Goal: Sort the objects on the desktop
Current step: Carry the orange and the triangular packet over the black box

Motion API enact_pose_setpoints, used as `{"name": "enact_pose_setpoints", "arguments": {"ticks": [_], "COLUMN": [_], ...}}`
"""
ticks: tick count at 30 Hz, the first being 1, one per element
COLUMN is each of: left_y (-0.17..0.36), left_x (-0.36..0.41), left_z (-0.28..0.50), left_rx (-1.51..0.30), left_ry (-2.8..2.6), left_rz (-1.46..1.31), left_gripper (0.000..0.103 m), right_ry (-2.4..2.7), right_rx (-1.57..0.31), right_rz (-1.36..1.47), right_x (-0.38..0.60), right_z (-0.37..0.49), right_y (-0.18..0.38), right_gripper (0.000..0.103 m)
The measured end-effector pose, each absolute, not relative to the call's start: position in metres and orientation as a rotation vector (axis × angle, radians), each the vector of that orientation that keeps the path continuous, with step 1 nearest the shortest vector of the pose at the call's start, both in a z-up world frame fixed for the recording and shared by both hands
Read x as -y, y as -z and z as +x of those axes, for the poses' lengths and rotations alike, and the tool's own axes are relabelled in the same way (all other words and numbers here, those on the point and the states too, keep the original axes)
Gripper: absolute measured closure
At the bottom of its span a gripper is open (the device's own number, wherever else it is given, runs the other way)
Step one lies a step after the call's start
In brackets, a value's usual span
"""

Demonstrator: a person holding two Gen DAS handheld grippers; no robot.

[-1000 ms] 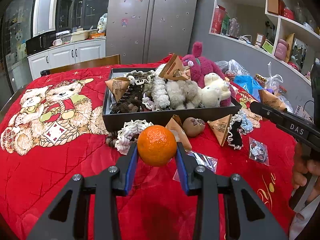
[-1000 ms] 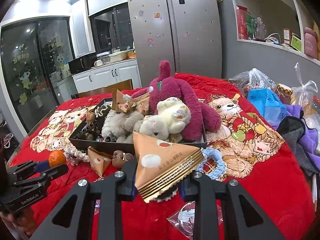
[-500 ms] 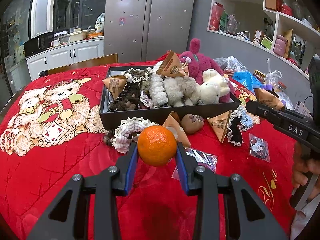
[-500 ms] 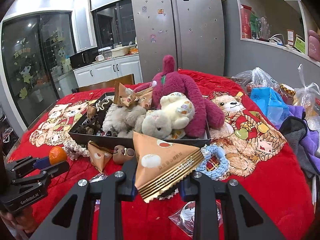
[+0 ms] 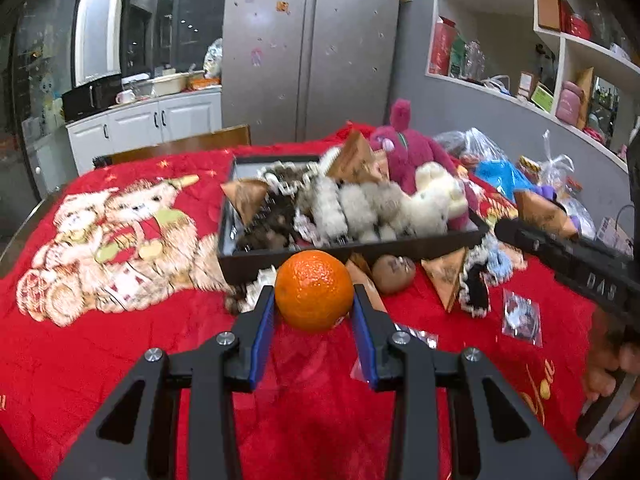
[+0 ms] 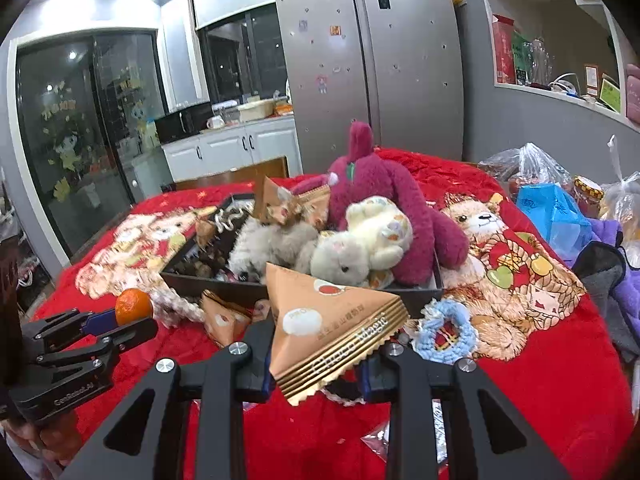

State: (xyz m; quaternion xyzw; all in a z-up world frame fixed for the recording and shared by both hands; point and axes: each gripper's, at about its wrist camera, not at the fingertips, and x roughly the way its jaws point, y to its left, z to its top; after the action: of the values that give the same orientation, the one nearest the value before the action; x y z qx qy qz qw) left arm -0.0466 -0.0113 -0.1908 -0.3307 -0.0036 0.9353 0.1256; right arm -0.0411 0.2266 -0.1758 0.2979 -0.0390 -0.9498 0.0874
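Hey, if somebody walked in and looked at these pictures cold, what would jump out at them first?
Probably the bright orange clamped in the left gripper above the red blanket. Next, the triangular snack packet gripped by the right gripper, large in its own camera. Behind both sits a dark tray heaped with plush toys, a magenta one leaning over its far right corner.

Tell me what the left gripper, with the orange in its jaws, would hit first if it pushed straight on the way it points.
Probably the near wall of the dark tray, or the white scrunchie lying just before it. The left gripper points slightly downward, and depth is unclear.
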Motion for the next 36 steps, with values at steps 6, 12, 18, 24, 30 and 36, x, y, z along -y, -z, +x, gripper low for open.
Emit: {"name": "enact_pose_setpoints", "arguments": {"ticks": [6,12,18,24,30,36], "left_y": [0.162,0.135,0.122,0.124,0.148,0.169], "left_x": [0.013,0.008,0.003,0.000,0.005,0.003], "left_z": [-0.061,-0.092,-0.130,-0.155,-0.178,-0.192], "left_rx": [-0.017,-0.048,-0.017,-0.061,-0.016,-0.049], "left_ry": [-2.773,-2.820,-2.830,-2.895,-2.832,-2.778], "left_rz": [-0.939,-0.960,-0.987,-0.952,-1.006,-1.041], "left_gripper": [0.066,0.066,0.066,0.066,0.066,0.066], "right_ry": [2.810,2.790,2.805,2.846,2.881,2.809], "right_rx": [0.109,0.098,0.152,0.115,0.164,0.053], "right_rz": [0.905,0.937,0.983,0.958,0.948,1.005], "right_x": [-0.217,-0.206,-0.206,-0.207,-0.219,-0.211], "right_z": [-0.052,-0.074,-0.109,-0.141,-0.168,-0.179], "right_y": [0.168,0.156,0.135,0.118,0.128,0.149], "right_gripper": [0.073,0.073,0.073,0.073,0.073,0.073]}}
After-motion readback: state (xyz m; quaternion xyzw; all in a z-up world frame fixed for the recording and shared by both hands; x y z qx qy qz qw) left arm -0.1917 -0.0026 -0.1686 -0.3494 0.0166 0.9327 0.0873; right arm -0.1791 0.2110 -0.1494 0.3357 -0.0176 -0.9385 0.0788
